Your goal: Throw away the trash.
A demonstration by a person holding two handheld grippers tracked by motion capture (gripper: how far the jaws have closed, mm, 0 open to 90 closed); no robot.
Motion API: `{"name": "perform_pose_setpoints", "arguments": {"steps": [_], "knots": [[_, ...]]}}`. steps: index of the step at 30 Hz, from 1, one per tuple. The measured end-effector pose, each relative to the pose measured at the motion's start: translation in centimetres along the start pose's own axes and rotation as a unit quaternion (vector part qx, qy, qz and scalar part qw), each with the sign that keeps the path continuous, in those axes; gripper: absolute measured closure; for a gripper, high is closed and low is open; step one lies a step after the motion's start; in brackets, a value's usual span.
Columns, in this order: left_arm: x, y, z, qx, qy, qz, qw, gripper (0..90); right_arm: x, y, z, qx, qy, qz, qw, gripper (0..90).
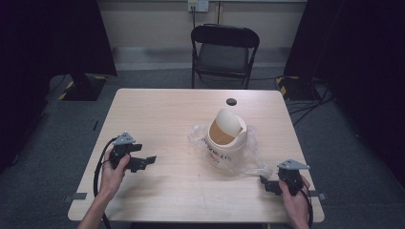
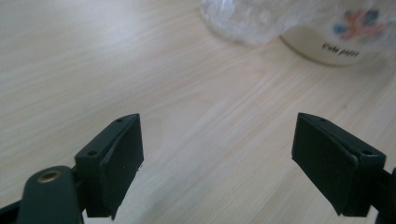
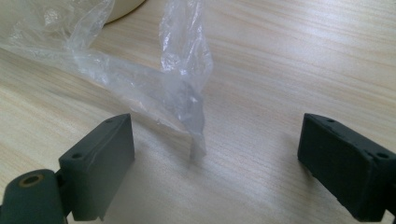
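Partly under a clear bag (image 1: 248,160), the bin (image 1: 226,139) bears blurred, unreadable print; both grippers' fingers (image 2: 112,163) (image 3: 100,163) gape apart, empty.

Left gripper (image 1: 143,161) black with grey 3-cornered top plate, black cable trailing beside bare forearm, right gripper (image 1: 267,183) black with matching grey plate, 2 blocky matte jaws each, small screw holes, brass-coloured pivot bushing, no sleeves visible
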State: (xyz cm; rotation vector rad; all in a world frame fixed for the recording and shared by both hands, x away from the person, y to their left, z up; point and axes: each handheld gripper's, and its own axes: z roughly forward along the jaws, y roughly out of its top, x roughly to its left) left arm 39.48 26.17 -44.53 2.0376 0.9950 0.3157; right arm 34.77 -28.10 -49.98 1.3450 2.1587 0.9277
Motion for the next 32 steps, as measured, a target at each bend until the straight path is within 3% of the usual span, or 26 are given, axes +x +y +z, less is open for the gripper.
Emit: {"name": "perform_pose_setpoints", "arguments": {"steps": [3,7,10,16,22,23,24,28,32], "knots": [[0.1,-0.8,0.1,0.008,0.008,-0.002,0.9999,16.4,0.0,0.0,0.0,0.0,0.0,0.0,1.0,10.2],[0.6,-2.6,0.4,0.028,0.023,-0.022,0.9991,16.6,0.0,0.0,0.0,0.0,0.0,0.0,1.0,10.2],[0.7,-3.6,0.5,0.038,0.03,-0.021,0.9986,16.6,0.0,0.0,0.0,0.0,0.0,0.0,1.0,10.2],[1.0,-4.8,1.0,0.055,0.051,-0.037,0.9965,16.6,0.0,0.0,0.0,0.0,-0.001,0.0,1.0,10.2],[0.8,-5.2,1.5,0.051,0.074,-0.012,0.9959,15.8,0.0,0.0,0.0,0.0,-0.001,0.001,1.0,10.2],[0.4,-5.3,1.6,0.049,0.088,0.004,0.9949,15.7,0.0,0.0,0.0,0.0,-0.001,0.0,1.0,10.3],[0.2,-5.4,1.7,0.044,0.093,-0.001,0.9947,14.8,0.0,0.0,0.0,0.0,-0.001,0.0,1.0,10.2],[0.6,-5.8,1.7,0.032,0.089,0.011,0.9955,13.0,0.0,0.0,0.0,0.0,-0.001,0.0,1.0,10.3],[0.6,-5.8,1.7,0.03,0.088,0.01,0.9956,11.4,0.0,0.0,0.0,0.0,-0.001,0.0,1.0,10.2]]}}
